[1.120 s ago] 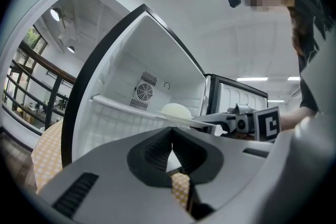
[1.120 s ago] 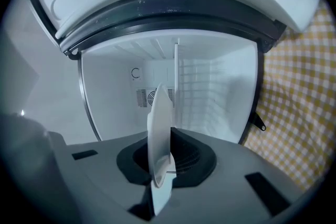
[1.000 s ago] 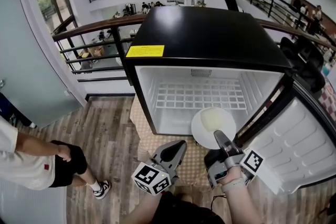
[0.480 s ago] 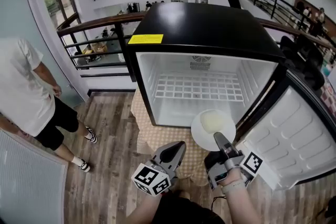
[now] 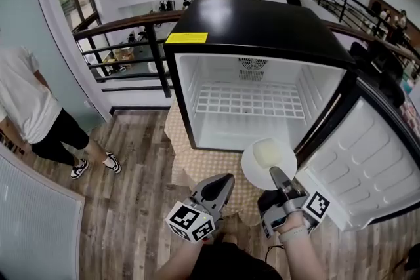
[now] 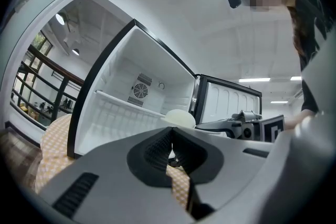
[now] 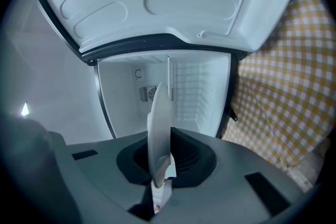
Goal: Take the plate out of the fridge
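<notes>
A round white plate (image 5: 268, 160) hangs in the air just in front of the open black fridge (image 5: 256, 29), outside its white cavity (image 5: 252, 111). My right gripper (image 5: 278, 179) is shut on the plate's near rim; in the right gripper view the plate (image 7: 157, 128) stands edge-on between the jaws. My left gripper (image 5: 222, 184) sits lower left of the plate, shut with nothing in it; its view shows the closed fingertips (image 6: 169, 150) and the plate (image 6: 178, 119) beyond.
The fridge door (image 5: 357, 167) swings wide open to the right, beside my right gripper. A yellow checked cloth (image 5: 197, 167) lies under the fridge front. A person (image 5: 33, 111) stands at the left on the wood floor. A railing (image 5: 125, 42) runs behind.
The plate and both grippers hold almost the same place in front of the fridge. The person at the left has shifted further left and the view has tilted slightly.
</notes>
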{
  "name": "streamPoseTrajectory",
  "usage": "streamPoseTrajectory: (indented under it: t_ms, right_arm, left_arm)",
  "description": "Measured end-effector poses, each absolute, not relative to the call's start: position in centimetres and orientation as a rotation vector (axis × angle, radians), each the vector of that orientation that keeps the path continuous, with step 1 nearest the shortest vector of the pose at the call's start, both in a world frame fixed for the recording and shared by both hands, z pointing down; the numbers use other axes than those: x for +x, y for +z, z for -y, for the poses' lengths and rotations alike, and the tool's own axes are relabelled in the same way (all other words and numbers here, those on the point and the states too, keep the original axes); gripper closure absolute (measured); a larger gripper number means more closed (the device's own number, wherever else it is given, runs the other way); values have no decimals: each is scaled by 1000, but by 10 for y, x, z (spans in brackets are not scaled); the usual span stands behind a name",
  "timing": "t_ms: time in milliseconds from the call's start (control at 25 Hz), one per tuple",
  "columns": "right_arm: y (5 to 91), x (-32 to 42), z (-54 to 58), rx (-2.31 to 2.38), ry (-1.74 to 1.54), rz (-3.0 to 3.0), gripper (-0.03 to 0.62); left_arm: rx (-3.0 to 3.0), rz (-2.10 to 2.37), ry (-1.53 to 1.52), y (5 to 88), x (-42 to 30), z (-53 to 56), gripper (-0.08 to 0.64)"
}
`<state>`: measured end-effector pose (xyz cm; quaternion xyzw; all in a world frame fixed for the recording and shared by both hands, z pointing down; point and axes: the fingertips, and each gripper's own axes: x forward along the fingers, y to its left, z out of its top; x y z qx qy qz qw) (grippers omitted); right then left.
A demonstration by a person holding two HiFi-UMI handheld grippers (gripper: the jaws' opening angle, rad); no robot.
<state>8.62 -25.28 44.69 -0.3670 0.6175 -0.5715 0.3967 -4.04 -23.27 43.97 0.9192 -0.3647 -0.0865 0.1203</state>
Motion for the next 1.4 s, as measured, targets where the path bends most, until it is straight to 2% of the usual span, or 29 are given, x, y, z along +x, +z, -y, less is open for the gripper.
streamPoseTrajectory:
  t_ms: [1400]
  right_arm:
    - [468,60,78,-914,-1390,-1565,548]
  left_arm:
    - [2740,1018,-225,436,-71,85,551]
